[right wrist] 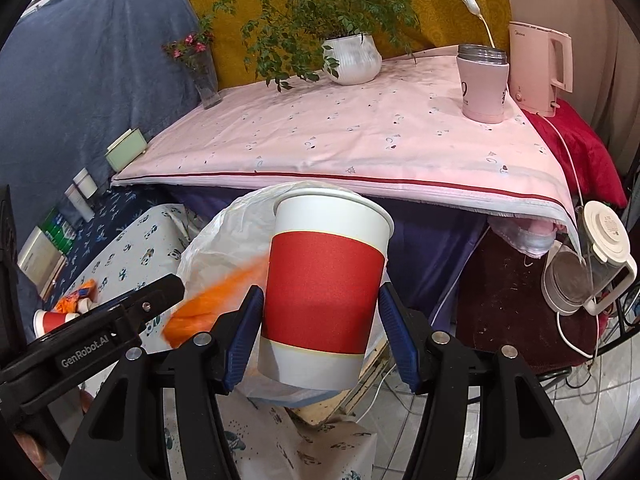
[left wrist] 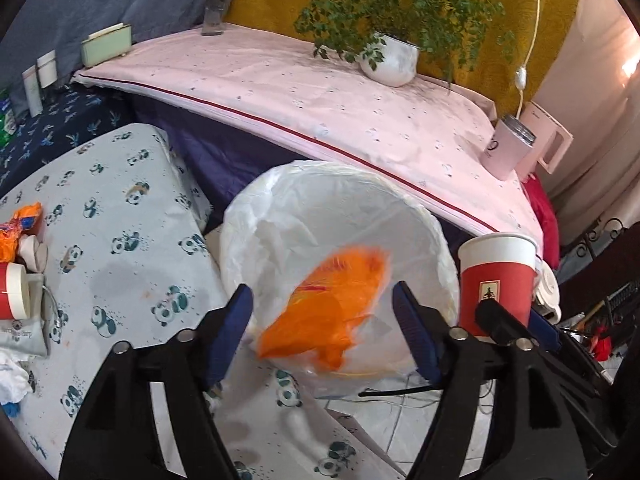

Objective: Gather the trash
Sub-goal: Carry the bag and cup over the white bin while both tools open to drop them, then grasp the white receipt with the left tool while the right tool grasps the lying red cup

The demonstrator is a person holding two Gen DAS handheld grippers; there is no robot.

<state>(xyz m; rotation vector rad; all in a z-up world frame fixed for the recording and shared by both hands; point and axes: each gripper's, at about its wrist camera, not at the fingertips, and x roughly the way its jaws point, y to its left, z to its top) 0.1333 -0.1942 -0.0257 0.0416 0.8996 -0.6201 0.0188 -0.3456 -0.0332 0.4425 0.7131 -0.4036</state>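
Observation:
My left gripper (left wrist: 322, 292) is open above a round bin lined with a white bag (left wrist: 280, 208). A crumpled orange wrapper (left wrist: 332, 304), blurred, sits loose between the blue pads (left wrist: 236, 320) with a gap on each side, over the bin's mouth. My right gripper (right wrist: 320, 292) is shut on a red-and-white paper cup (right wrist: 324, 288), held upright in the air just right of the bin (right wrist: 224, 232). That cup (left wrist: 496, 272) also shows at the right of the left wrist view. The orange wrapper (right wrist: 216, 304) appears as a streak behind the cup.
A panda-print table (left wrist: 120, 208) at left carries a lying red cup (left wrist: 16, 292), another orange wrapper (left wrist: 20, 232) and white tissue (left wrist: 12, 380). Behind the bin a pink-clothed table (right wrist: 360, 140) holds a potted plant (right wrist: 352, 58), pink mug (right wrist: 482, 88), kettle (right wrist: 536, 68) and vase (right wrist: 206, 76).

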